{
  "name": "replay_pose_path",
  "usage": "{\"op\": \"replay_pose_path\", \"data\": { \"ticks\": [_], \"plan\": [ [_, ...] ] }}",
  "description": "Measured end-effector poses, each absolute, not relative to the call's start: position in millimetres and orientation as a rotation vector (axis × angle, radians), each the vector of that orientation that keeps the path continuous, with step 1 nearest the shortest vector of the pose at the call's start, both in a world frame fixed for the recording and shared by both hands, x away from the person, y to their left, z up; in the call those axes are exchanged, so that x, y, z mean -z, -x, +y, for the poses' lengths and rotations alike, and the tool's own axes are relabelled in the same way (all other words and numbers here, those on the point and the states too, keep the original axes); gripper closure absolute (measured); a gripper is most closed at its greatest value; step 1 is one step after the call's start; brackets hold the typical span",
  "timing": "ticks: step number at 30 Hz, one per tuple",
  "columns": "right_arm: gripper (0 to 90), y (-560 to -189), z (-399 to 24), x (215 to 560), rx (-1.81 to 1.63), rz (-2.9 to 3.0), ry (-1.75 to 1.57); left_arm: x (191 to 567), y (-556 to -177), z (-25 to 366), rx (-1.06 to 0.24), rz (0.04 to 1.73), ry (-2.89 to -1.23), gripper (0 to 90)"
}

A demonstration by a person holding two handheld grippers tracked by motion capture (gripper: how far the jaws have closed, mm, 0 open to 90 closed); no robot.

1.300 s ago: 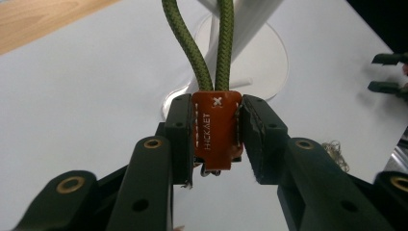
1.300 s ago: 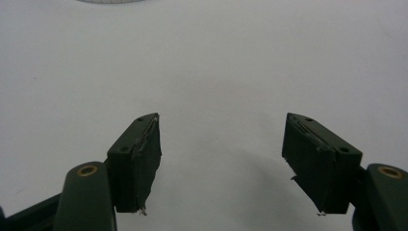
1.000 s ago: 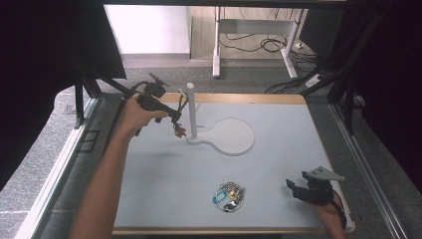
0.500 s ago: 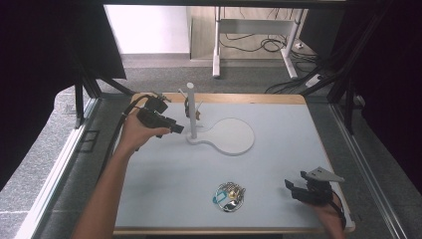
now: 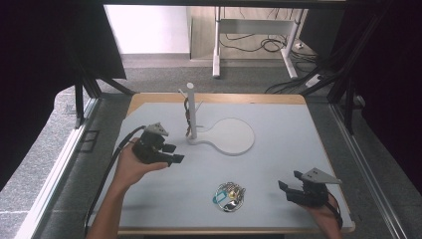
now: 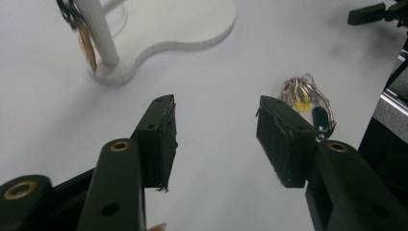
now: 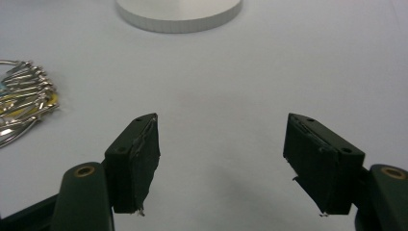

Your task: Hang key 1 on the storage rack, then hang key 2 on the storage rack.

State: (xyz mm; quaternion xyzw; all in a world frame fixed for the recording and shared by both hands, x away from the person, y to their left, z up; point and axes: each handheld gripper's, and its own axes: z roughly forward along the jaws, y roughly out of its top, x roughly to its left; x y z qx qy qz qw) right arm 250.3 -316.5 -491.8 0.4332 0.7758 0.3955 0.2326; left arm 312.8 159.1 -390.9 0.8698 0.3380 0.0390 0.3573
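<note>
Key bunch (image 5: 229, 195) lies flat on the table (image 5: 278, 164) near the front edge, at about 6 o'clock from the white stand (image 5: 219, 137), well apart from it. Your left gripper (image 5: 171, 154) sits at 8 o'clock from the stand's post, jaws spread with nothing between them; they have just been opening. In the left gripper view the bunch (image 6: 308, 103) lies beyond the right-hand jaw, with bare table between. Your right gripper (image 5: 291, 191) rests at 3 o'clock from the bunch, near the front right corner, jaws spread and empty. A second set of keys (image 5: 187, 117) hangs on the post. Open table lies between both grippers and the bunch; nothing stands in the way.
</note>
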Motion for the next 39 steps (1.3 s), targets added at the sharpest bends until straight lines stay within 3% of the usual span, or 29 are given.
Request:
{"op": "replay_pose_path", "data": {
  "ticks": [13,24,39],
  "plan": [
    [28.6,-247,-290,474,-1.159,2.217,-1.050,427,-291,167,-0.082,0.888,-2.249,48.7],
    [31.3,-253,-284,434,-1.125,2.305,-0.934,443,-290,165,-0.049,0.889,-2.253,46.9],
    [51.0,-267,-223,414,-0.969,2.618,-0.672,452,-281,177,-0.031,0.905,-2.233,46.8]
  ]
}}
